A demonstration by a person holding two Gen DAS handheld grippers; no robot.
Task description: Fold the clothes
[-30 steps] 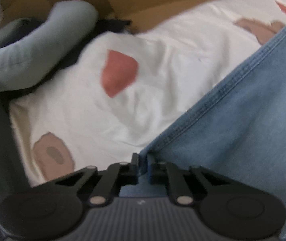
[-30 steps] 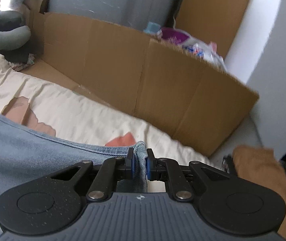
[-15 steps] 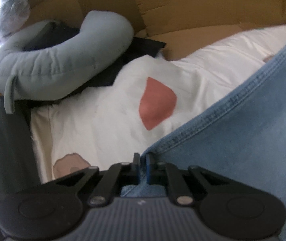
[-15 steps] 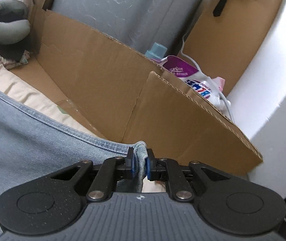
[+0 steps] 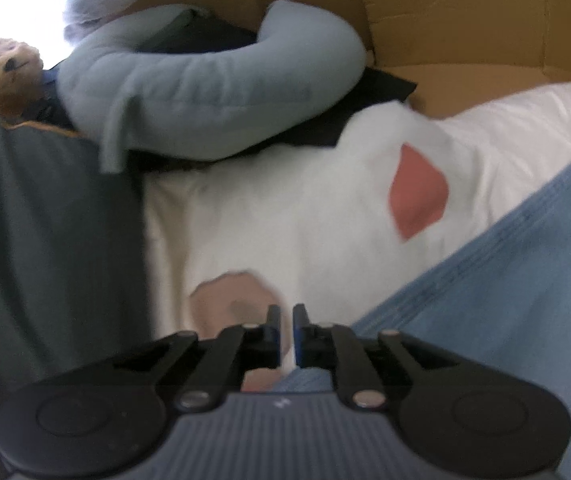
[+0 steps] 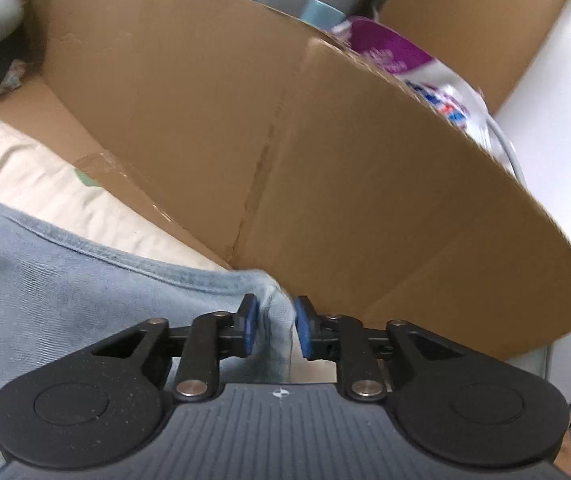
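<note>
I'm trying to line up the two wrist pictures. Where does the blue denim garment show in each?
Left wrist: the denim garment fills the lower right; its hem runs diagonally down toward the left gripper.
Right wrist: it fills the lower left, with a bunched corner between the fingers of the right gripper.
Shared landmark: the cream sheet under the denim, bordered by the cardboard wall.

Daylight blows out the top-left corner of the left wrist view to plain white. Both views are soft with motion blur and bend at the edges. The cardboard wall [image 6: 325, 152] is evenly lit; the printed bag [image 6: 425, 76] behind it is smeared.
</note>
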